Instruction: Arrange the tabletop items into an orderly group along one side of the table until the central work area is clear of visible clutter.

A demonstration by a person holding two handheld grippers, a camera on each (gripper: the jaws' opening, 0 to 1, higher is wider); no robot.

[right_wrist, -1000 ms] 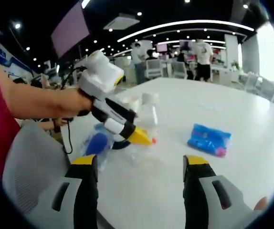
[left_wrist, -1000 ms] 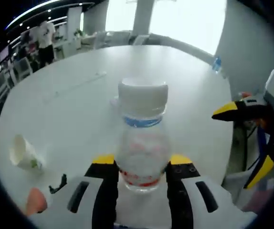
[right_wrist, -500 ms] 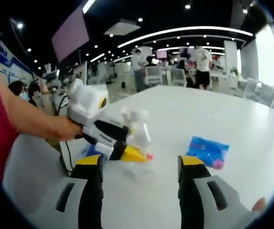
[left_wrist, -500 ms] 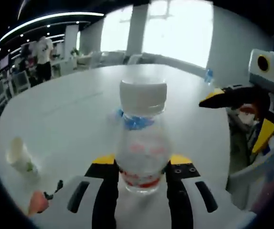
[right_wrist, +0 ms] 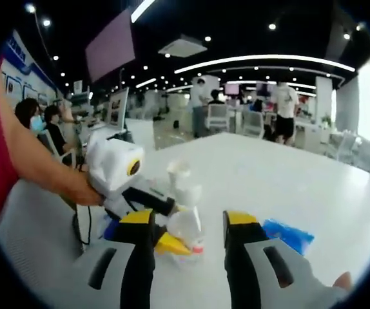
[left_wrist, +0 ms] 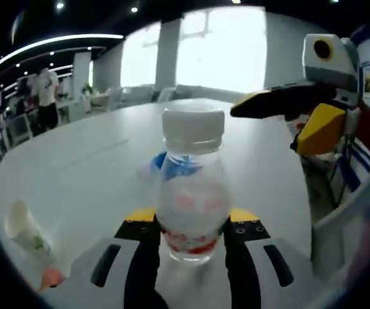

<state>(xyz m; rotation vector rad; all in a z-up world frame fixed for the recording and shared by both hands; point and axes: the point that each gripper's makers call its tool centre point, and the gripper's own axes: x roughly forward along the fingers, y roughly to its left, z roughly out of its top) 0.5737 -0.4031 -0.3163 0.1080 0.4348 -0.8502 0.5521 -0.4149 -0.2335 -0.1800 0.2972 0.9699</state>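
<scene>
Firmly gripped bottle [left_wrist: 192, 193] in left tongs [left_wrist: 191, 222]; right tongs [right_wrist: 180, 225] empty, apart; risked tipping onto table [left_wrist: 82, 167].

Clear bottle [left_wrist: 192, 193], white cap, upright between fingers [left_wrist: 141, 222], blue packet [right_wrist: 289, 235] on table

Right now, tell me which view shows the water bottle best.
The left gripper view: the water bottle stands large between that gripper's jaws. The right gripper view shows it smaller and blurred, partly behind the left gripper.
</scene>
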